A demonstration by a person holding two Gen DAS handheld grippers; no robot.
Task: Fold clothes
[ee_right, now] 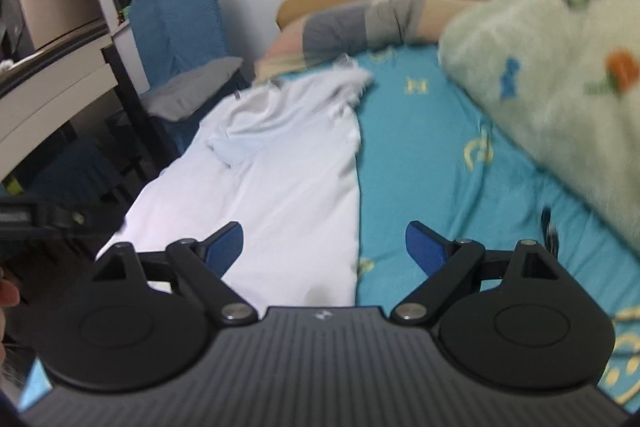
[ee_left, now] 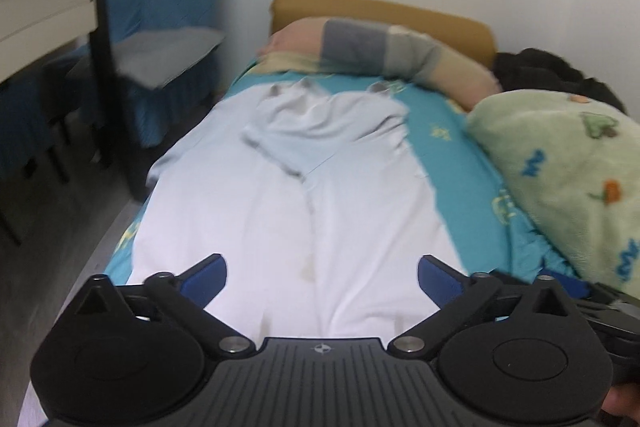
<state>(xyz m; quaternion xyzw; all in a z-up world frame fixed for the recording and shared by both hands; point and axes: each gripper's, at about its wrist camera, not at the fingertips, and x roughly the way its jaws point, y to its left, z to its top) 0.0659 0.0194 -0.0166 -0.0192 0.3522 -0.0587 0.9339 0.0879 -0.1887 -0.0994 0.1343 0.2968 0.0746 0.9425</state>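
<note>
A pale blue-white shirt (ee_left: 296, 203) lies flat along the turquoise bed sheet (ee_left: 444, 147), collar end far, a sleeve folded across its chest. My left gripper (ee_left: 322, 277) is open and empty, low over the shirt's near hem. In the right wrist view the shirt (ee_right: 280, 179) lies left of centre on the sheet (ee_right: 432, 163). My right gripper (ee_right: 324, 247) is open and empty over the shirt's right edge, its right finger above bare sheet.
A green patterned blanket (ee_left: 568, 179) is heaped on the bed's right side, also in the right wrist view (ee_right: 552, 75). A pillow (ee_left: 384, 47) and tan headboard (ee_left: 400, 11) lie at the far end. A blue-covered chair (ee_left: 160, 27) and desk (ee_left: 44, 3) stand left of the bed.
</note>
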